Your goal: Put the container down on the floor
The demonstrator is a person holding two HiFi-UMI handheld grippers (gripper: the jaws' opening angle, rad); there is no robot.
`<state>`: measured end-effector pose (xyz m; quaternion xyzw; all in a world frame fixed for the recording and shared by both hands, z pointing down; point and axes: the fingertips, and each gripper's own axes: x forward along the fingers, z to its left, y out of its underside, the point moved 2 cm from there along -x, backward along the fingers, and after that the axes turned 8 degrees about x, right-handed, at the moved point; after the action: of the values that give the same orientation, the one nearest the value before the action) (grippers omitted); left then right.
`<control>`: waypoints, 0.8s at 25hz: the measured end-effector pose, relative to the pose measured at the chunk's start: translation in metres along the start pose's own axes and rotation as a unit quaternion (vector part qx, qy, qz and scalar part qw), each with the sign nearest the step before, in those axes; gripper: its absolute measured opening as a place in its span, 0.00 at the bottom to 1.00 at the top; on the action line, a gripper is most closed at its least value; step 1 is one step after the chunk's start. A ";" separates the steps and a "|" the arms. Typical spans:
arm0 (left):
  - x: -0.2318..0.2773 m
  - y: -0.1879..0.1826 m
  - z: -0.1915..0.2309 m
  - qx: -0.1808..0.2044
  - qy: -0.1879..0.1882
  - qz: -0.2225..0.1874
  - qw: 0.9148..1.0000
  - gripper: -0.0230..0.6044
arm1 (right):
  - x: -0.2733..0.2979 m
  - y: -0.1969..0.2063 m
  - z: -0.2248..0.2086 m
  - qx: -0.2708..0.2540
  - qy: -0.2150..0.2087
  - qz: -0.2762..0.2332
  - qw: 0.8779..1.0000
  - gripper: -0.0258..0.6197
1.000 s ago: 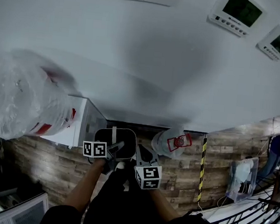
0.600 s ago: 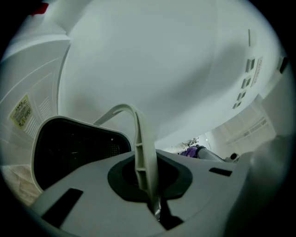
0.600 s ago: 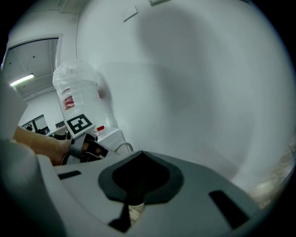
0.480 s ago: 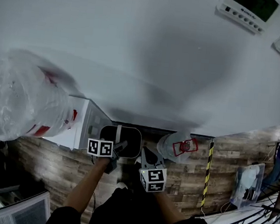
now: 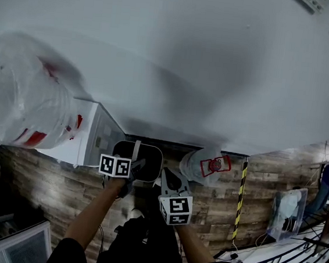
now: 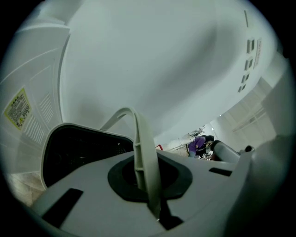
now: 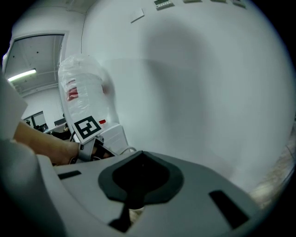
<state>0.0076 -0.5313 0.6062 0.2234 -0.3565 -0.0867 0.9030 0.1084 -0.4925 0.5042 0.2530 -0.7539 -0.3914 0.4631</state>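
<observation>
A black container point(image 5: 145, 161) with a white rim hangs by its thin white handle point(image 6: 141, 155) above the wood floor point(image 5: 47, 186), close to the white wall. My left gripper point(image 5: 131, 174) is shut on that handle. In the left gripper view the handle arches up out of the gripper point(image 6: 152, 206), and the container's dark side point(image 6: 76, 150) lies to its left. My right gripper point(image 5: 169, 184) hangs just right of the container without touching it. In the right gripper view the gripper point(image 7: 134, 203) has its jaws together with nothing held.
A white water dispenser point(image 5: 88, 134) with a large plastic-wrapped bottle point(image 5: 15, 103) stands at the left. Another bottle point(image 5: 205, 164) lies by the wall to the right, next to a yellow-black striped strip point(image 5: 241, 194). Dark railings point(image 5: 291, 258) fill the lower right.
The head view has tilted a little. The container still hangs from my left gripper, and both grippers keep about the same places beside the wall.
</observation>
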 end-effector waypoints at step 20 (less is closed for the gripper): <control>0.067 0.050 0.063 0.012 -0.004 0.004 1.000 0.06 | 0.031 0.076 -0.014 0.019 0.014 0.001 1.000 0.06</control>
<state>0.0135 -0.5298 0.7105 0.2325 -0.3623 -0.0797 0.8991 0.1057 -0.4778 0.5865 0.2667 -0.7548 -0.3731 0.4689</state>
